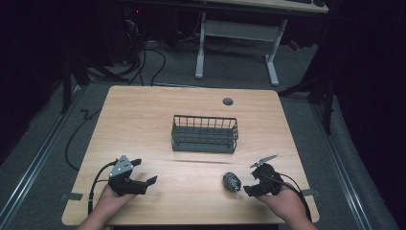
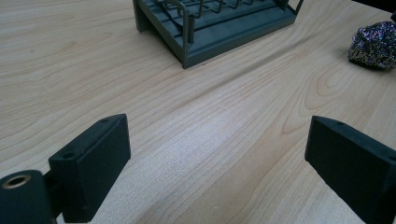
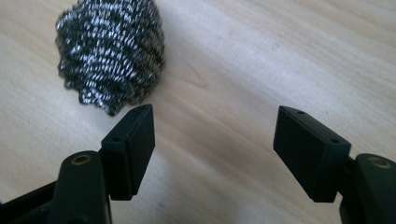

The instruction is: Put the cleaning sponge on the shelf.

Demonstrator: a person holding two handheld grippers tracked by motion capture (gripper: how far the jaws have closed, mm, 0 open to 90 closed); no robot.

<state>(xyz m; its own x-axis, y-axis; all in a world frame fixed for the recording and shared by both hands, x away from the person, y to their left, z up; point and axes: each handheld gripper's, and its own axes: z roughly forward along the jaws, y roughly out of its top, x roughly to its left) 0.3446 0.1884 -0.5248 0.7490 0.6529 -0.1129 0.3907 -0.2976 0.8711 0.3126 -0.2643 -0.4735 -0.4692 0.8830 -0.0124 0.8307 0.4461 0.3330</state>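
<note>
A steel-wool scouring ball (image 1: 231, 181) lies on the wooden table near its front right; the right gripper view shows it (image 3: 111, 56) just beyond and left of my left jaw. My right gripper (image 1: 250, 178) stands open beside the ball with nothing between its jaws (image 3: 215, 140). A dark wire basket (image 1: 205, 133) sits at the table's middle, and its corner (image 2: 210, 28) appears at the top of the left gripper view. My left gripper (image 1: 144, 171) is open at the front left over bare wood (image 2: 217, 149). The ball (image 2: 373, 45) appears at that view's right edge.
The table (image 1: 143, 115) has a round grey cable grommet (image 1: 228, 101) behind the basket. Beyond the table stands a white desk frame (image 1: 239, 43) on a carpeted floor with cables. Tape marks sit at the table's front corners.
</note>
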